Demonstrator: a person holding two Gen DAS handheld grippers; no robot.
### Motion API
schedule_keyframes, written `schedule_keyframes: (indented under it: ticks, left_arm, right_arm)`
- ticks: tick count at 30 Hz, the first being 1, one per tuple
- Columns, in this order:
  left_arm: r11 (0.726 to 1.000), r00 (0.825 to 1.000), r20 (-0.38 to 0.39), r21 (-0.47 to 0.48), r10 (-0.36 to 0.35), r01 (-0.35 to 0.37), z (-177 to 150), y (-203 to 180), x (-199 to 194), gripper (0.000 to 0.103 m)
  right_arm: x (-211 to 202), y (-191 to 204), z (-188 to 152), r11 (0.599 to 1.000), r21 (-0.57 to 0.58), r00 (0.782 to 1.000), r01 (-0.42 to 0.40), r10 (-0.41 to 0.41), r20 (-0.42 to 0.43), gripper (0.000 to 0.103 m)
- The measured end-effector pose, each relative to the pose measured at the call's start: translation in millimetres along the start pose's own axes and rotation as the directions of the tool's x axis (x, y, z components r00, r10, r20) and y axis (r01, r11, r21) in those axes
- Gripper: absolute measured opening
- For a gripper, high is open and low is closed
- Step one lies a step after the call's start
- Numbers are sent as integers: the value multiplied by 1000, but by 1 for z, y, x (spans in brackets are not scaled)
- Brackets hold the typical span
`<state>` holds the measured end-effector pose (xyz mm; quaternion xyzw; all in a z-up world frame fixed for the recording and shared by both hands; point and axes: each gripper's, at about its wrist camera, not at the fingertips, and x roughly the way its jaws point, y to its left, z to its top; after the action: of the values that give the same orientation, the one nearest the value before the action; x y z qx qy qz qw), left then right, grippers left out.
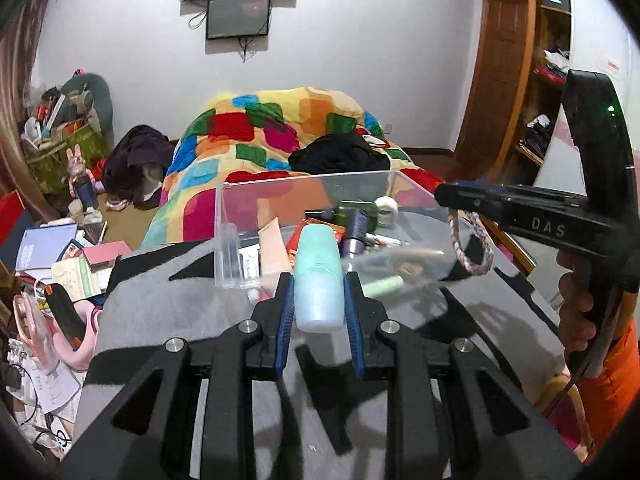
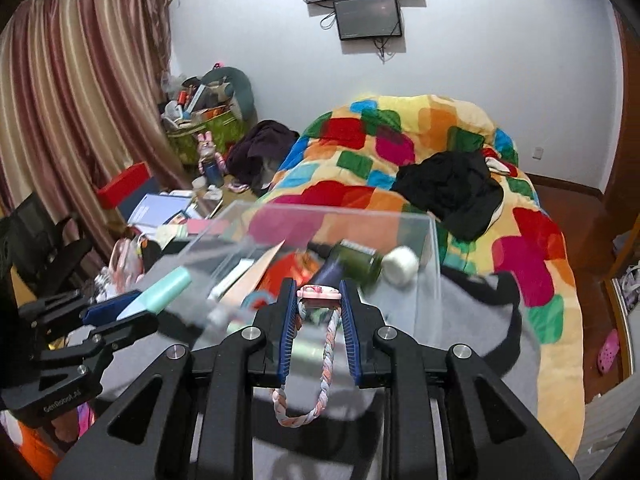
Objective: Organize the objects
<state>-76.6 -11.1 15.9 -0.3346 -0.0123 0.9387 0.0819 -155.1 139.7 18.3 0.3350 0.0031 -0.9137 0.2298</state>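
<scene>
Clamping teal bottle (image 1: 319,280): left gripper (image 1: 319,304) | right gripper (image 2: 319,312): pinching braided band (image 2: 316,364), tilted down

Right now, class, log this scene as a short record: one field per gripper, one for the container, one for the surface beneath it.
left gripper: shut on the mint bottle, held clear of the box
right gripper: shut on the braided loop, which dangles below a pink charm
clear box: open-topped, already holds a green bottle, a white tape roll and tubes
surface: grey blanket
</scene>
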Motion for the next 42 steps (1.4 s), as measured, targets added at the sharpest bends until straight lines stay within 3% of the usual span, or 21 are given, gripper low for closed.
schedule_keyframes:
  ticks: [7,15,24,31,34,39,42]
  left_arm:
    - [999,999,-33,-39,34,-35,20,20,27,24]
    - [999,997,-72,-42,14,-17,22,26,51,24]
    - [1000,997,-71,-28,11,-13,19,22,50,26]
    - [1000,1000,-1,-11,22,-22,16,12,26,54]
    - [1000,1000,16,5,22,-22,11,5,18,65]
    - [999,999,30,22,40,-41,1,-3,11,73]
    - [998,997,54,1,55,-55,-3,-4,5,89]
  right_arm:
    - [43,-4,24,996,-40,995,84,-86,-54,20]
    - [82,3,16,996,-77,987,54,-65,-149,20]
    - [63,10,6,995,-101,991,7,-20,-130,33]
    - [25,5,-7,997,-80,997,-18,12,-74,38]
    - [12,2,-14,998,-58,999,-18,15,-48,51]
    - [-3,3,-23,998,-65,1000,8,-9,-3,67]
    - [-10,5,-28,998,-67,1000,10,-9,21,77]
